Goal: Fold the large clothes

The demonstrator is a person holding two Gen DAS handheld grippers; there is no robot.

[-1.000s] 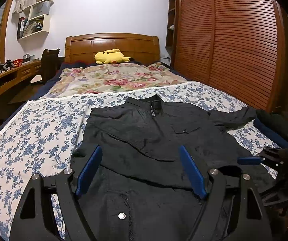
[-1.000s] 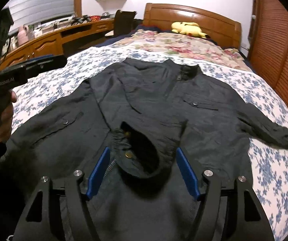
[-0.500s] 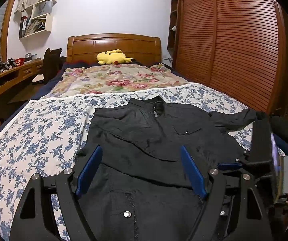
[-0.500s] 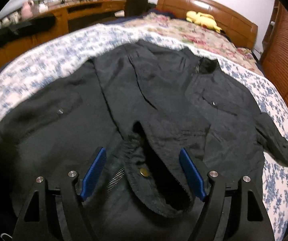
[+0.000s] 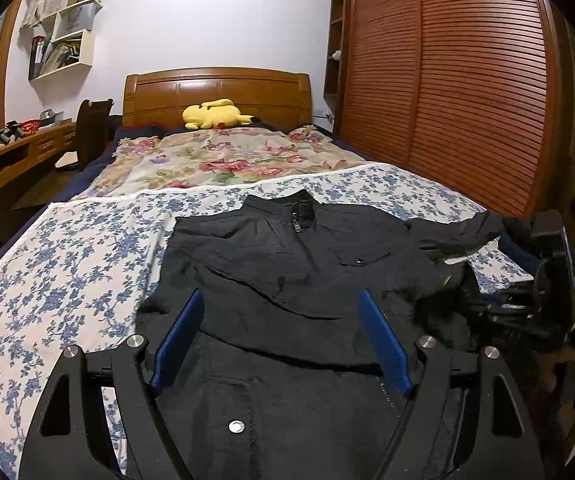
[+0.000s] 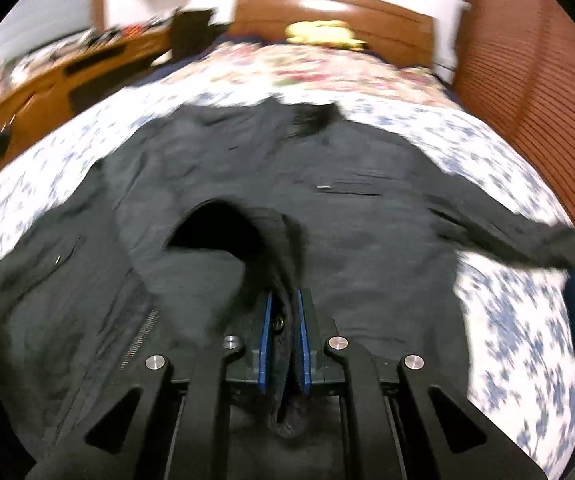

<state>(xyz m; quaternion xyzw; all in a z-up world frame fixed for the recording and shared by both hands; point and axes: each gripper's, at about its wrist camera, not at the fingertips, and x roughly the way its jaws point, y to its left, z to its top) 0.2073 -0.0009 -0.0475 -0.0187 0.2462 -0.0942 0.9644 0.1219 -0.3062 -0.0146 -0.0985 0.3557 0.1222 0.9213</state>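
Bedding with a blue floral print (image 5: pixel 67 264) is lying across the near half of a wooden bed, and a black jacket (image 5: pixel 287 272) is lying spread on it, collar toward the far headboard (image 5: pixel 217 88) and zipper running toward the near edge. One sleeve is trailing off to the right side of the bed, while the other sleeve is lying folded across the jacket's front. The right gripper (image 6: pixel 283 340) is closing its blue pads on the cuff of that folded sleeve (image 6: pixel 283 248), with the dark fabric pinched between them and rising out of the jaws toward the chest. The left gripper (image 5: pixel 283 336) is hovering over the near lower part of the jacket with its jaws standing wide apart and nothing caught between them. A yellow plush toy (image 5: pixel 215 114) is resting by the headboard on a flowered quilt (image 5: pixel 223 156), and a slatted wooden wardrobe (image 5: pixel 467 92) is standing along the right side.
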